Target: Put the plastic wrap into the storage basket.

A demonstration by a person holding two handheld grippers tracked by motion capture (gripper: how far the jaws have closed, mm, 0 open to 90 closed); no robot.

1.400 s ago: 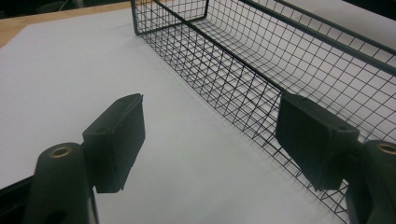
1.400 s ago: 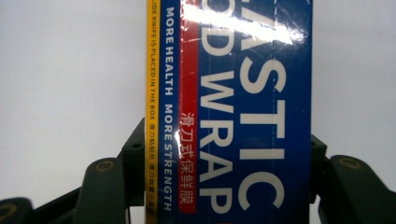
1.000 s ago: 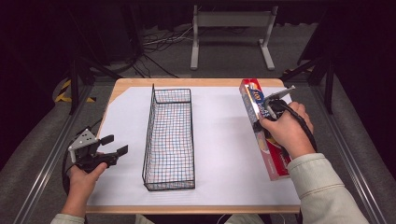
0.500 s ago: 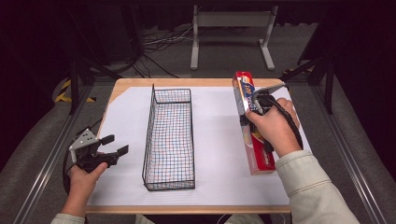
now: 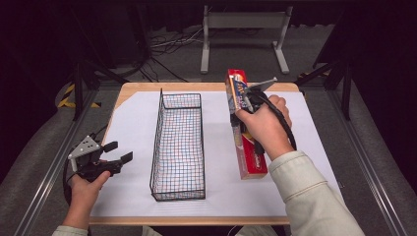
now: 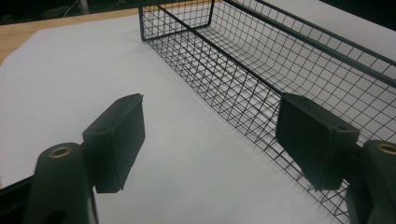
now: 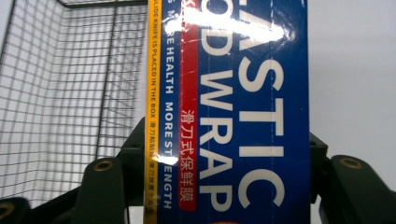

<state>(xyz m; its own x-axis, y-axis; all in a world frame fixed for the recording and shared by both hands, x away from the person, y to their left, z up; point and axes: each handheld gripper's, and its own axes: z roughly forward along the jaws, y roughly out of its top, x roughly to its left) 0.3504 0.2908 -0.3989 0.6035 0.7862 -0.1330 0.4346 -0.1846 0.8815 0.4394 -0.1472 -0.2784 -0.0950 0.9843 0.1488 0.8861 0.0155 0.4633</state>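
A long red and blue plastic wrap box (image 5: 248, 142) is held above the white sheet to the right of the black wire basket (image 5: 178, 142). My right gripper (image 5: 242, 104) is shut on the box near its far end; in the right gripper view both jaws press the sides of the box (image 7: 233, 112), with the basket (image 7: 60, 93) behind it at the left. My left gripper (image 5: 120, 152) rests at the table's left edge, open and empty. In the left gripper view its pads (image 6: 116, 140) stand wide apart, with the basket's long wall (image 6: 261, 74) just ahead.
A white sheet (image 5: 133, 128) covers most of the wooden table (image 5: 196, 221). The basket is empty. A metal stand (image 5: 243, 34) and cables lie on the floor beyond the table's far edge.
My right gripper has carried the box leftward toward the basket and lifted it slightly. The left gripper has kept still.
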